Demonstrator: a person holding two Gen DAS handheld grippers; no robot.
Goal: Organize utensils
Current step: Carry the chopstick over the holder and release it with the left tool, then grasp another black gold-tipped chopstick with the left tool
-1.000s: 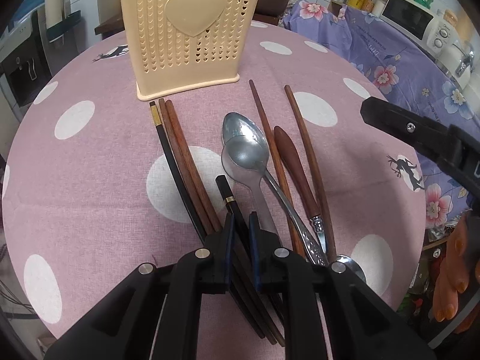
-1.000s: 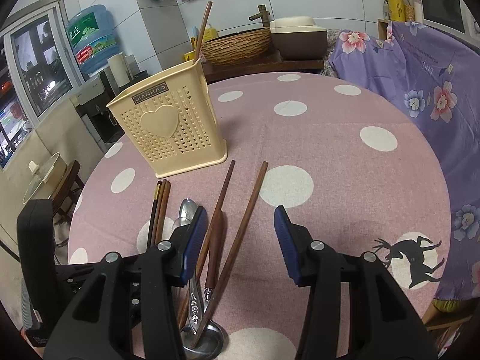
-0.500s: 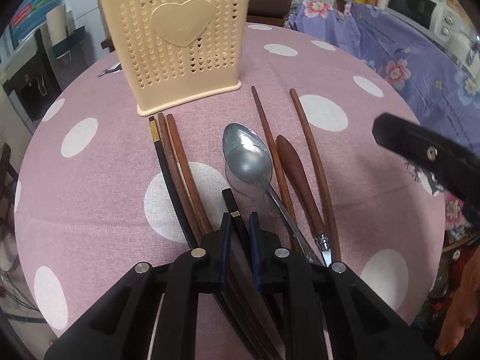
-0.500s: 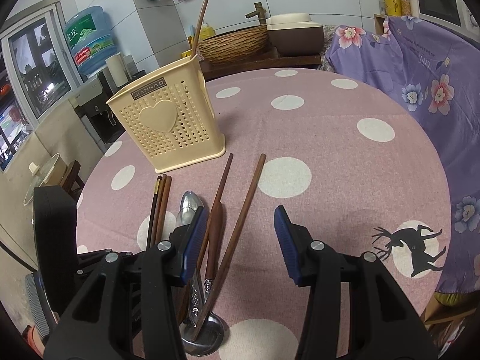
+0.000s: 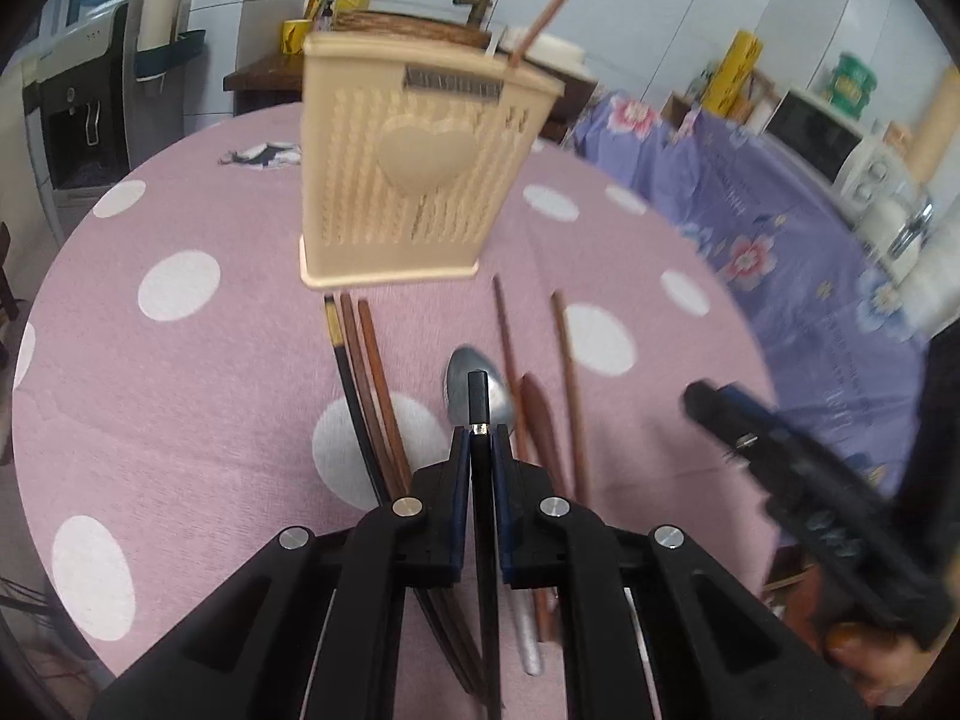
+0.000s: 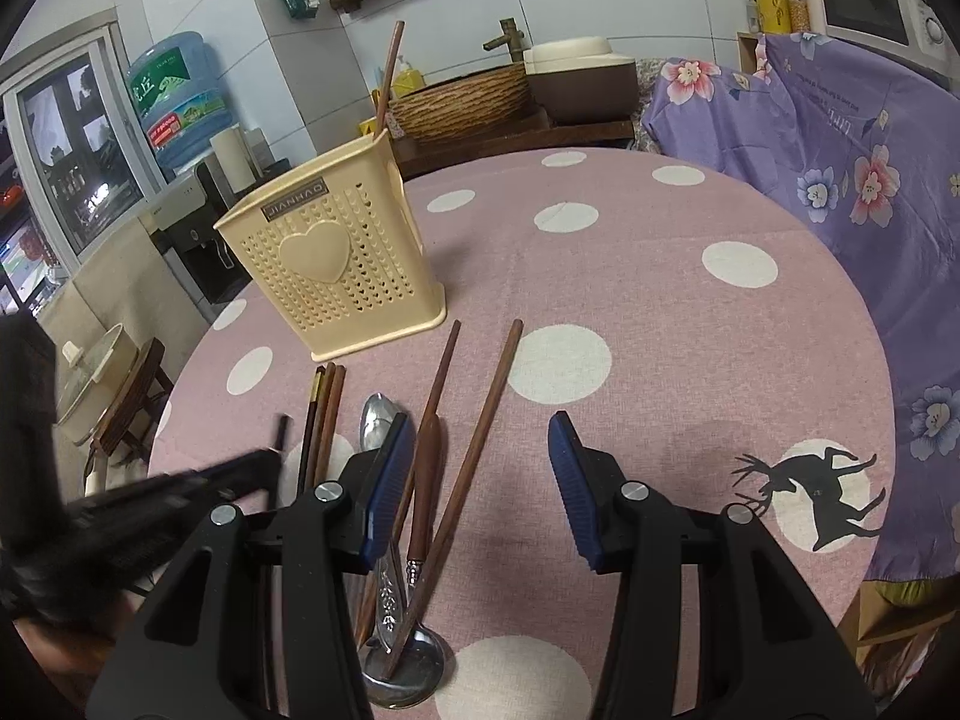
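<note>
The left gripper [image 5: 478, 450] has its fingers [image 5: 457, 480] closing on a black chopstick [image 5: 478, 402], pinched between the pads, its squared tip sticking out just ahead of them. A second ago this chopstick lay flat on the bench [image 5: 180, 390] among the others, with the fingers straddling it; now it is lifted clear, its tip over the bowl of the metal spoon [image 5: 498, 402]. The view has tilted up too, so the cream utensil holder [image 5: 414, 180] stands further ahead of the fingers with its whole front showing, a brown chopstick [image 5: 543, 18] poking from its top.

On the bench below and left of the left fingers lie another black chopstick [image 5: 345, 372] and two brown ones [image 5: 375, 372]; more brown sticks [image 5: 567, 372] lie to the right.

The right gripper [image 6: 480, 480] is unchanged: its fingers [image 6: 570, 480] stand spread with nothing between the pads, over a brown chopstick [image 6: 480, 420] on the bench.
</note>
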